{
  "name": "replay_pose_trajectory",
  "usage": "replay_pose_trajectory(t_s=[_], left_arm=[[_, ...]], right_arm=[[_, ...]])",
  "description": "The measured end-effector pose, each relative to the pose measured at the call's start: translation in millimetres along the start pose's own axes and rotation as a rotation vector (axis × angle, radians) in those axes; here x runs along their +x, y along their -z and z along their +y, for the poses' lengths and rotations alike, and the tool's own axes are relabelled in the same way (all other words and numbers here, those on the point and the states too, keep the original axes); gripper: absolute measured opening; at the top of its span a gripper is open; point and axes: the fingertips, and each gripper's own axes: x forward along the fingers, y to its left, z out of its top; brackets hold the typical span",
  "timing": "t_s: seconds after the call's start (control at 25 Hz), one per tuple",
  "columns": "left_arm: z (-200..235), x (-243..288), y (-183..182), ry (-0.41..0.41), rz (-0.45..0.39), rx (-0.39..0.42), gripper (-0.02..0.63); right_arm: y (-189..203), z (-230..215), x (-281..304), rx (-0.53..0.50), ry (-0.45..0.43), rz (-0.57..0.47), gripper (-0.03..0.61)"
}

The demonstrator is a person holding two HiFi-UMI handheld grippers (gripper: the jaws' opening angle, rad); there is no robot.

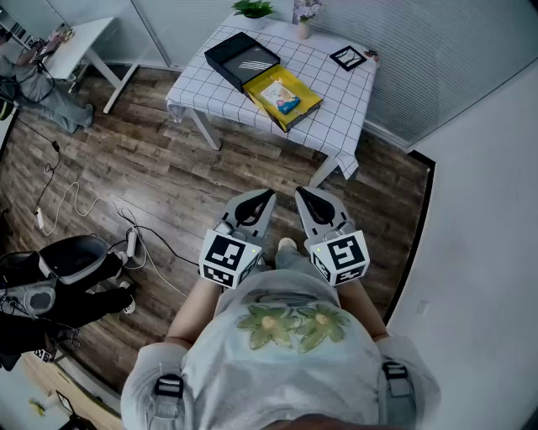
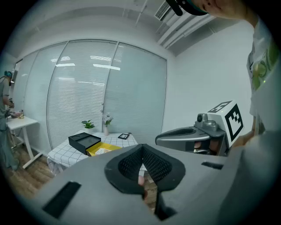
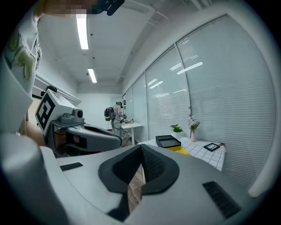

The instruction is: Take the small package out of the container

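A yellow container [image 1: 290, 102] lies open on the white checked table [image 1: 340, 109] far ahead, with a small package [image 1: 282, 97] inside it. A black box [image 1: 242, 59] sits beside it. My left gripper [image 1: 266, 196] and right gripper [image 1: 301, 194] hang side by side over the wood floor, close to my body and well short of the table. Both are shut with nothing between the pads. The left gripper view shows its shut jaws, the black box [image 2: 84, 141] and the yellow container [image 2: 102, 149] beyond. In the right gripper view the black box [image 3: 167, 141] stands far off.
A potted plant [image 1: 254, 10], a flower vase [image 1: 304, 17] and a small black frame [image 1: 347, 57] stand on the table's far side. A white desk [image 1: 80, 42] is at the far left. Cables [image 1: 76, 201] and a black chair [image 1: 67, 269] lie left; a wall [image 1: 479, 235] runs along the right.
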Motion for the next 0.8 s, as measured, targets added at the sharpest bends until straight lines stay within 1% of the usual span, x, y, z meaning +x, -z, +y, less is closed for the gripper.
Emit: replay_pose_trajectory(t_s=[0.36, 0.52, 0.64, 0.8], left_arm=[[-4, 25, -3, -0.024, 0.014, -0.001, 0.006], [-9, 42, 2, -0.040, 0.019, 0.001, 0.006], [-13, 52, 6, -0.062, 0.020, -0.019, 0.006], [-20, 65, 14, -0.075, 0.029, -0.046, 0.006]], right_arm=[[2, -30, -3, 0.008, -0.009, 0.001, 0.006], [6, -49, -6, 0.016, -0.033, -0.010, 0.006], [11, -59, -8, 0.006, -0.055, -0.002, 0.006], [18, -68, -7, -0.031, -0.083, 0.021, 0.006]])
